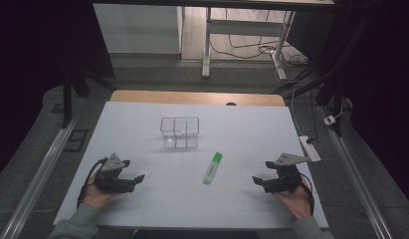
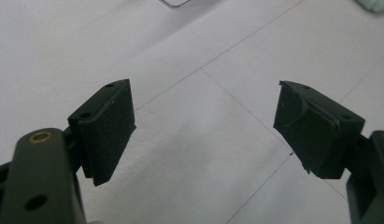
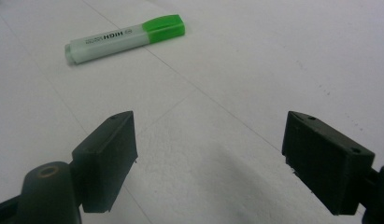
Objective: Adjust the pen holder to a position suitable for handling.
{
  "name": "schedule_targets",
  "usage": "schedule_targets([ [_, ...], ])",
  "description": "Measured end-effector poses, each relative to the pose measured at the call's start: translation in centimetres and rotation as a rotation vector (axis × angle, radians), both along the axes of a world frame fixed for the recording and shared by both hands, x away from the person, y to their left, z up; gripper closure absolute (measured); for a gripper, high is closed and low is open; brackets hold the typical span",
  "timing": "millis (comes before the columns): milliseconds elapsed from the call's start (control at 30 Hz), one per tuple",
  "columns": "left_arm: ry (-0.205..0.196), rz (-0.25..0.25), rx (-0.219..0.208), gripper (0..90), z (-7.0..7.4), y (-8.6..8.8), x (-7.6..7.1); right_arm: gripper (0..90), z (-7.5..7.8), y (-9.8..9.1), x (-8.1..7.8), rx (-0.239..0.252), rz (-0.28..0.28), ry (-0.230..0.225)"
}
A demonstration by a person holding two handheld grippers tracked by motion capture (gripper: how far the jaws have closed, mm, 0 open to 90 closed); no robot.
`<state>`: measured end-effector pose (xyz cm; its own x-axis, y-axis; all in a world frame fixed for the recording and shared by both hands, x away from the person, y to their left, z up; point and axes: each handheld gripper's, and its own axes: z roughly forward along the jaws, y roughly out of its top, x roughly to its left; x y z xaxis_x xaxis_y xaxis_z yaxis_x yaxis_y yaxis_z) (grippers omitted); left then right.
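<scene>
The left gripper point(image 1: 137, 178) sits low at the near left, held from behind by the left hand point(image 1: 95, 195), its forearm in a grey-green sleeve; its jaws stand wide apart, nothing between them, pointing inward to the right; the right gripper point(image 1: 256, 180) mirrors it at the near right in the right hand point(image 1: 294, 201), jaws spread wide and empty, pointing left

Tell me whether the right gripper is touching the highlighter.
Apart. In the right gripper view, bare table lies between the open right gripper and the highlighter; the high view shows the same gap.
</scene>
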<state>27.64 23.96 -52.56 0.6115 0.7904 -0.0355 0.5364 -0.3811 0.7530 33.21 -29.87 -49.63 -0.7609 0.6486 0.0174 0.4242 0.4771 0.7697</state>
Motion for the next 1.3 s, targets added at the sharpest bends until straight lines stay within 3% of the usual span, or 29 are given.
schedule_targets([
  [733,-0.006,0.000,0.009,20.3,0.0,-0.1,0.0,18.7,-0.4,0.2,0.1,-0.016,-0.011,0.006],
  [1300,-0.008,0.004,0.015,20.7,0.2,-0.4,1.0,19.5,-0.5,0.2,0.1,-0.013,-0.015,0.007],
])
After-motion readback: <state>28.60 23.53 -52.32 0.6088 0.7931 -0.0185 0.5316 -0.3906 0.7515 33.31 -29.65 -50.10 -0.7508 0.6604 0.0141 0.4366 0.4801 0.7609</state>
